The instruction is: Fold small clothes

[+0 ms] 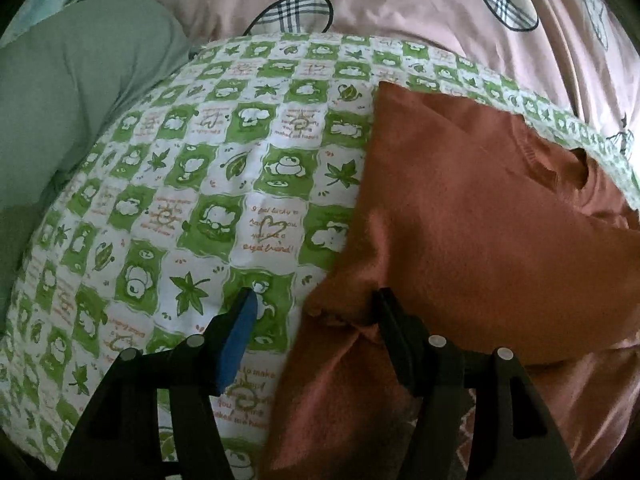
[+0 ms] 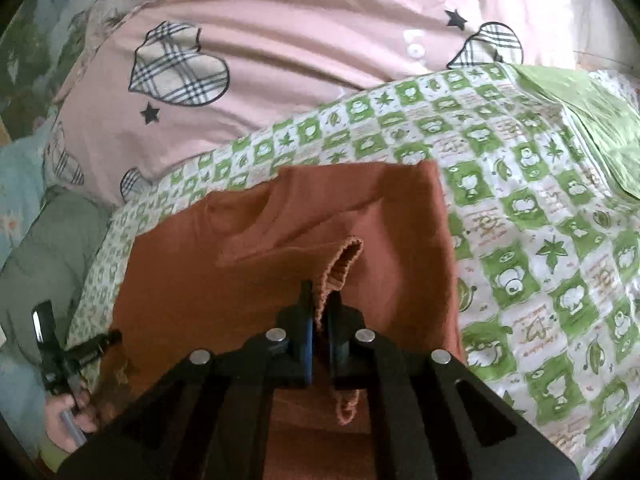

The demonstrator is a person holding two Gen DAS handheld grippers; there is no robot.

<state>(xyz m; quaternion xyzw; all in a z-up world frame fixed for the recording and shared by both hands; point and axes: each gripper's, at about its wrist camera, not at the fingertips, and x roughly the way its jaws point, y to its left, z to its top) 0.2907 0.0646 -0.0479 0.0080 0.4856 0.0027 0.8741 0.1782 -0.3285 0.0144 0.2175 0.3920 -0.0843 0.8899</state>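
A rust-orange garment (image 1: 472, 216) lies on a green-and-white checked cloth (image 1: 224, 184) printed with leaves and little animals, itself spread over a pink bedcover (image 1: 392, 4) with plaid hearts and black stars. In the left wrist view the garment covers the cloth's right side, its far corner close to the cloth's far edge and its near part spilling past the near edge.

The left gripper (image 1: 316, 300) has its tongs wide apart — the blue-padded finger hovers over bare checked cloth, the other finger touches the garment's near left edge, where the fabric bunches. Nothing is pinched between them.

The right gripper (image 2: 320, 304) has its tongs pressed together on a ribbed hem (image 2: 340, 268) of the garment, which rises in a raised fold from the flat fabric; a loose end of the hem hangs below the fingers.

A grey-green cushion (image 1: 76, 92) sits beside the cloth's left edge. In the right wrist view, the left gripper shows at the cloth's left edge, held in the person's hand (image 2: 66, 416).
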